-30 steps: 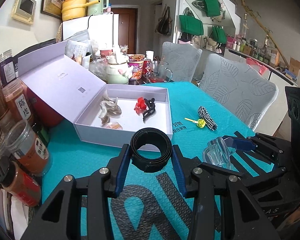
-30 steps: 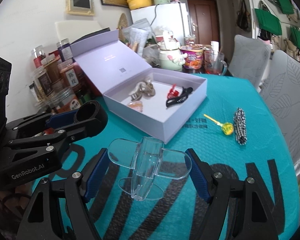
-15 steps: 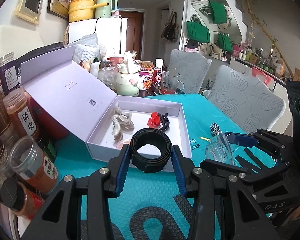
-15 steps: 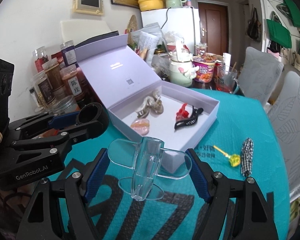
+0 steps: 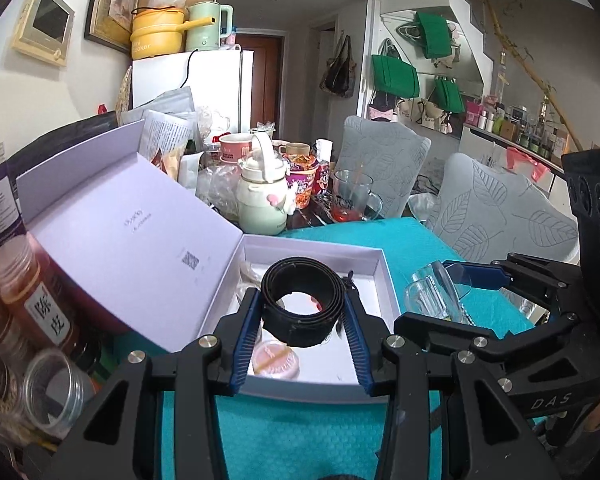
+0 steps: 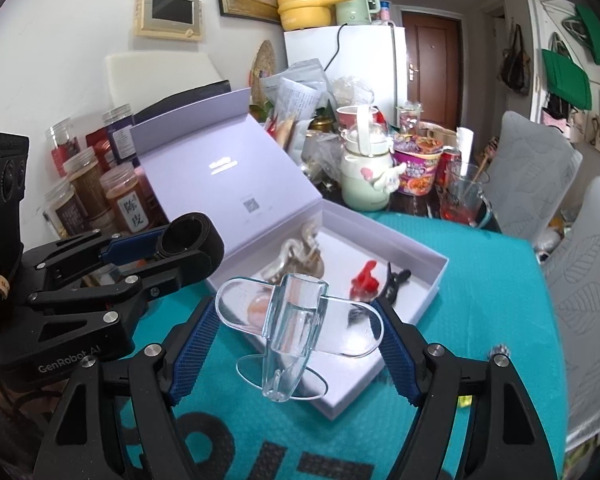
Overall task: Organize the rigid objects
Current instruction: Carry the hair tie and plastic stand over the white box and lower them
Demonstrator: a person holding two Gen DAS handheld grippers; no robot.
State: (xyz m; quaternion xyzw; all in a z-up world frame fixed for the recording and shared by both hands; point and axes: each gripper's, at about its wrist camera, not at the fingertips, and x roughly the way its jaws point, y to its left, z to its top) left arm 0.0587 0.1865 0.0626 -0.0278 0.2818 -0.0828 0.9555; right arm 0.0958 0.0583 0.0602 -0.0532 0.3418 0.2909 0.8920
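1. Two tools in play. The left tool (image 5: pixel 300 320) has its blue pads clamped narrow on one coiled black belt (image 5: pixel 302 306), which sits in the air above the near end of the open box.
2. The right tool (image 6: pixel 300 332) stands a lot wider and grips one clear acrylic piece (image 6: pixel 296 320) by its flat wings, a tube-shaped bit pointing down through the middle. It hangs over the box's near corner, off the worktop.
3. One lilac gift box (image 6: pixel 384 396) on the teal worktop (image 6: pixel 480 264), lid (image 6: pixel 228 176) flipped up and leaning back toward the jars.
4. Inside the box I count: one beige swirly hair claw (image 6: pixel 300 256), one red clip (image 6: pixel 366 278), one black clip (image 6: pixel 396 282), and one round pinkish thing (image 5: pixel 274 358) near the front wall. So four items, though the belt hides part of the floor in the left view.
5. Spice jars (image 6: pixel 126 204) along the wall side: at least six, can't count exactly since they overlap.
6. Behind the box: one pale green kettle-jug (image 6: pixel 364 176), one instant noodle cup (image 6: pixel 416 168), one glass mug (image 6: pixel 464 196) with red liquid.
7. Two grey leaf-pattern chairs (image 5: pixel 500 216) on the far side.
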